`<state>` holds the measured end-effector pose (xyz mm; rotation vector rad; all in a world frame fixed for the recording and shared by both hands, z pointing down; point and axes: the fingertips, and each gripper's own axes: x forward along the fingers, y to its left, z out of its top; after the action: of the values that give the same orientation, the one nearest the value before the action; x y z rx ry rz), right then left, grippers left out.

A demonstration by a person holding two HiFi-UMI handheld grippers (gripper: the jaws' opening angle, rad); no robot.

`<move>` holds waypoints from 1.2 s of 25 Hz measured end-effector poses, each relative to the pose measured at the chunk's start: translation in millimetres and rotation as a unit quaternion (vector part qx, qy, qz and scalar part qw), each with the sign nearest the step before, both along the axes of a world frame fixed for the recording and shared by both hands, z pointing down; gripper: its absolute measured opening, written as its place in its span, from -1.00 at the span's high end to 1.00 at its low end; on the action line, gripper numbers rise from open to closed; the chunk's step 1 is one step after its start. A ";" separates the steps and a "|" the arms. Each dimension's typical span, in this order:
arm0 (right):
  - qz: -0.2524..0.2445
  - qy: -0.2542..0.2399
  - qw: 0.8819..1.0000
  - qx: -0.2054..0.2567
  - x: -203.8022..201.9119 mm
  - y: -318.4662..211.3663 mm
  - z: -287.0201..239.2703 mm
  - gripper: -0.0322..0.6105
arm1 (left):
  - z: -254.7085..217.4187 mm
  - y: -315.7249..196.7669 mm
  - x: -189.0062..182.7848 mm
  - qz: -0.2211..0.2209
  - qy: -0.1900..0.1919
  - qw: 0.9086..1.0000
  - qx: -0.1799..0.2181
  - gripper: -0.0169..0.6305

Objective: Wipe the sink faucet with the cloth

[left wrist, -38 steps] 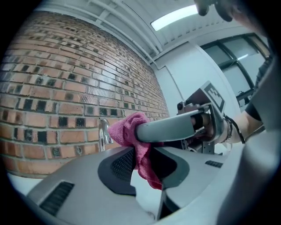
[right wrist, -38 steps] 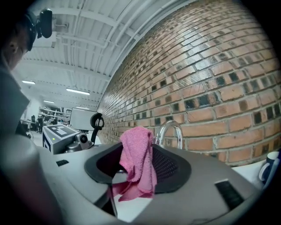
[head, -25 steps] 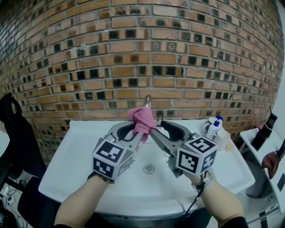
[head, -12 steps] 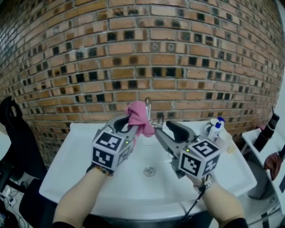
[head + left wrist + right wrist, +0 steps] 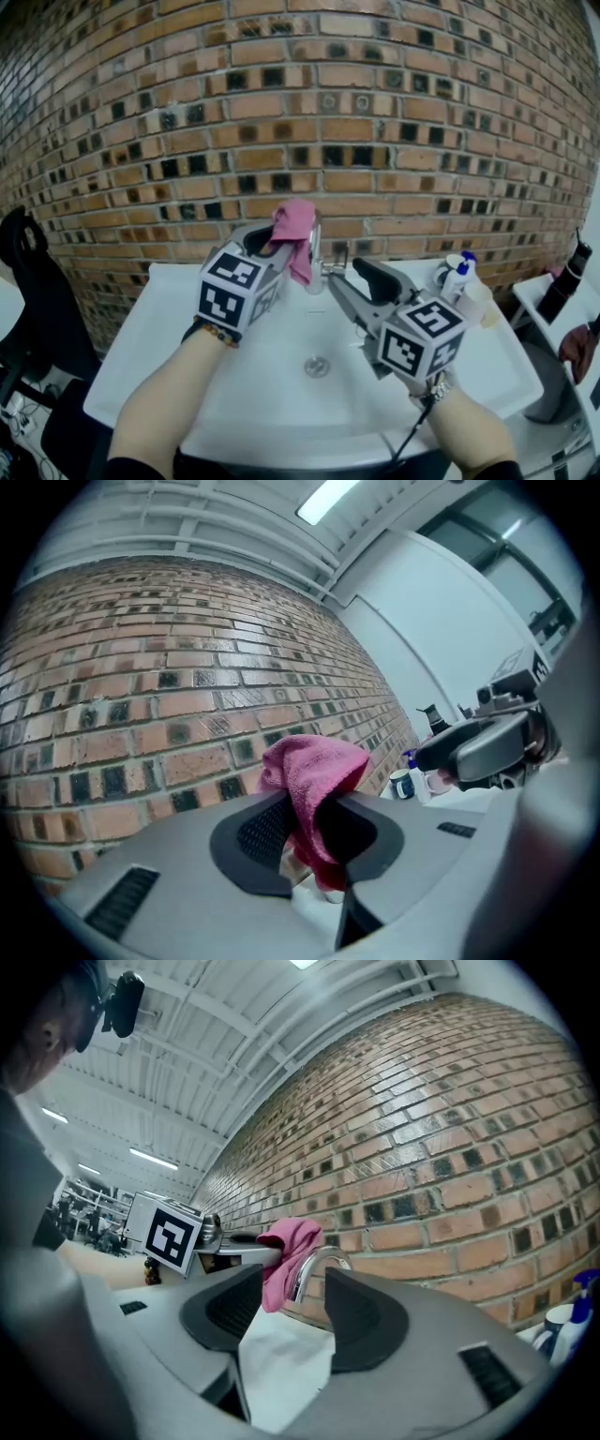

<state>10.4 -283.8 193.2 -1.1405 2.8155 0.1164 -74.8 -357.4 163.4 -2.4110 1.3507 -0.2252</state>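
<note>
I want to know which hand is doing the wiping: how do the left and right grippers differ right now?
The left gripper is shut on the pink cloth; the right gripper is open, with nothing between its pads. The left gripper sits higher, with the cloth beside the top of the faucet; the right gripper sits lower, aimed at the faucet. Both carry a marker cube.

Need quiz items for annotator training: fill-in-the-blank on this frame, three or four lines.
The left gripper is shut on a ___ cloth.
The cloth is held up against the chrome ___ over the white sink.
The right gripper holds nothing; its jaws stand ___.
The wall behind is ___.
Missing: pink; faucet; open; brick.
</note>
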 end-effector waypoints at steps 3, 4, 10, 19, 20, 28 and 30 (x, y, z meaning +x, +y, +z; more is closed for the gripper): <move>0.002 0.003 1.000 0.004 0.6 -3.1 -1.7 0.21 | -5.8 -8.2 0.6 0.005 0.005 1.000 0.005 0.67; 0.004 0.004 1.000 0.006 0.7 -4.3 -2.6 0.21 | -7.5 -11.4 0.6 0.007 0.007 1.000 0.006 0.67; 0.017 0.007 1.000 0.021 2.3 -10.0 -8.0 0.26 | -16.3 -29.5 2.1 0.013 0.009 1.000 0.012 0.68; 0.021 -0.006 1.000 0.011 8.3 -22.2 -2.1 0.28 | -15.6 -60.9 3.4 0.013 0.012 1.000 0.006 0.69; 0.021 -0.007 1.000 0.009 9.0 -23.7 -0.9 0.27 | -14.5 -64.4 3.5 0.012 0.012 1.000 0.005 0.69; 0.020 -0.006 1.000 -0.004 9.4 -33.8 13.0 0.28 | 1.6 -88.1 4.5 0.012 0.010 1.000 -0.011 0.70; 0.020 -0.007 1.000 -0.007 9.8 -35.8 15.7 0.28 | 6.6 -94.1 3.9 0.011 0.008 1.000 -0.016 0.70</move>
<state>20.2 -319.7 209.0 -1.1963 2.7857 0.0920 -70.9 -451.5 170.0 -2.4579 1.3369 -0.2224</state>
